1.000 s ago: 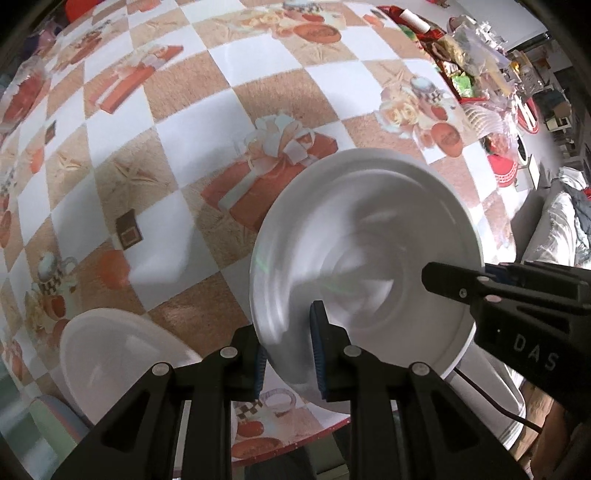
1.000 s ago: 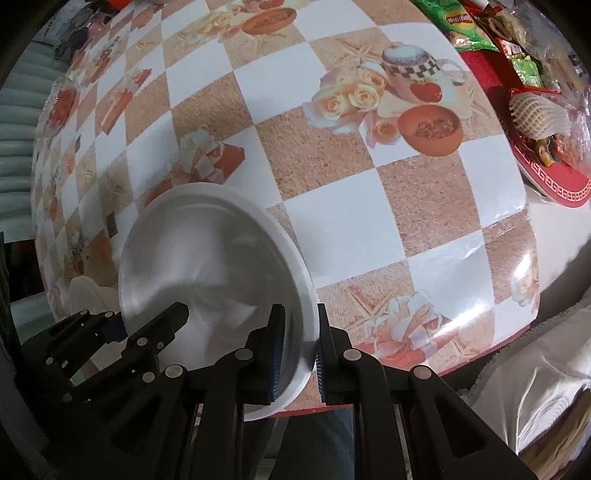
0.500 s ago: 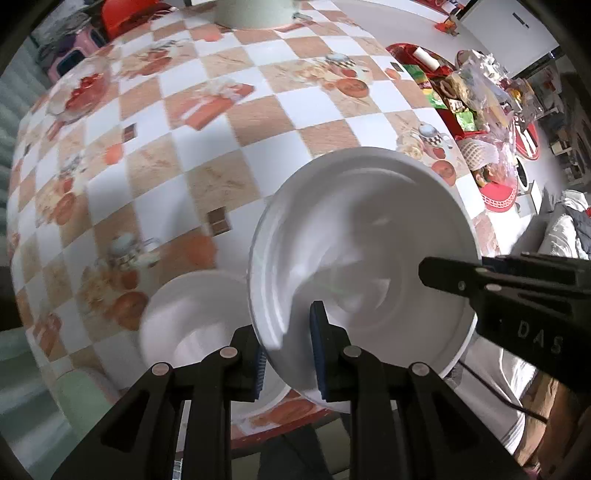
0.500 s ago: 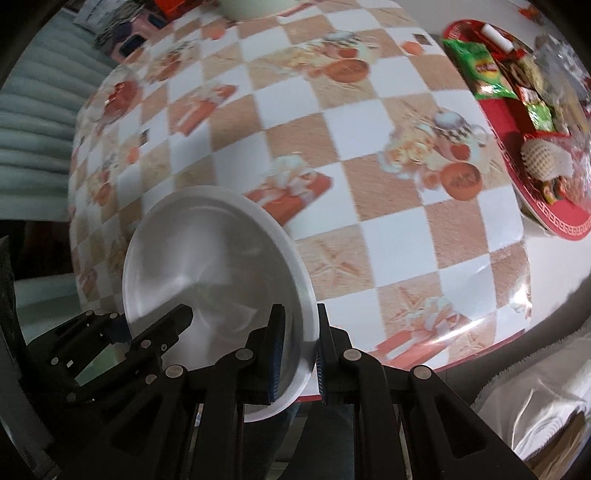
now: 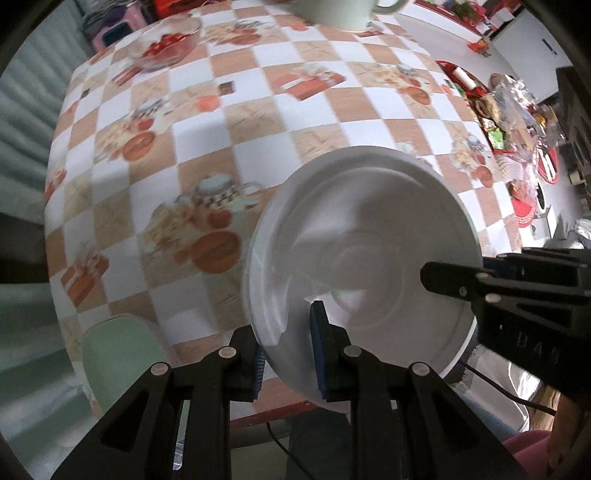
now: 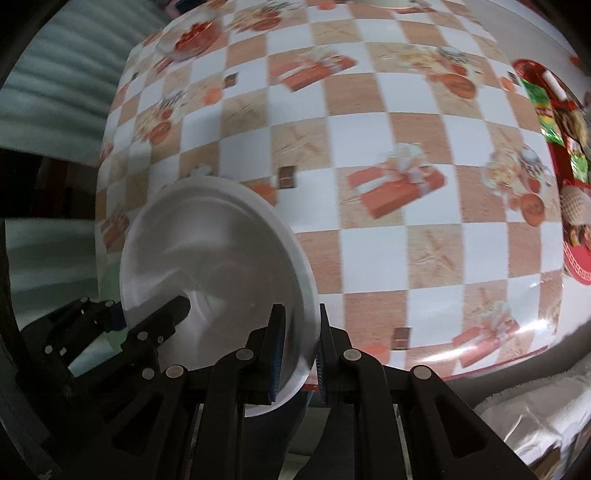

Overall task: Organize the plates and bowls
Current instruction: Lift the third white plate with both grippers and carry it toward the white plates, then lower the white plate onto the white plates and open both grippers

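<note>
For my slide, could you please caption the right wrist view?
Both hand-held grippers clamp a white plate above the checkered tablecloth.

- You have a checkered tablecloth [image 5: 258, 122] printed with gift boxes and teapots filling most of both frames.
- At your right edge sits a red tray [image 6: 576, 258] of snack packets.
- Lower left, a pale green stool [image 5: 118, 354].

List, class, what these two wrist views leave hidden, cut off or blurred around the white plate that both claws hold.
1. Left wrist view: the white plate hides the table edge behind it.
2. Left wrist view: the pale green bowl is cut off by the top edge.
3. Left wrist view: the green object at lower left is too blurred to identify.
4. Right wrist view: the snack tray is blurred and cut by the lens rim.
5. Both views: the plate's underside is unseen.
</note>
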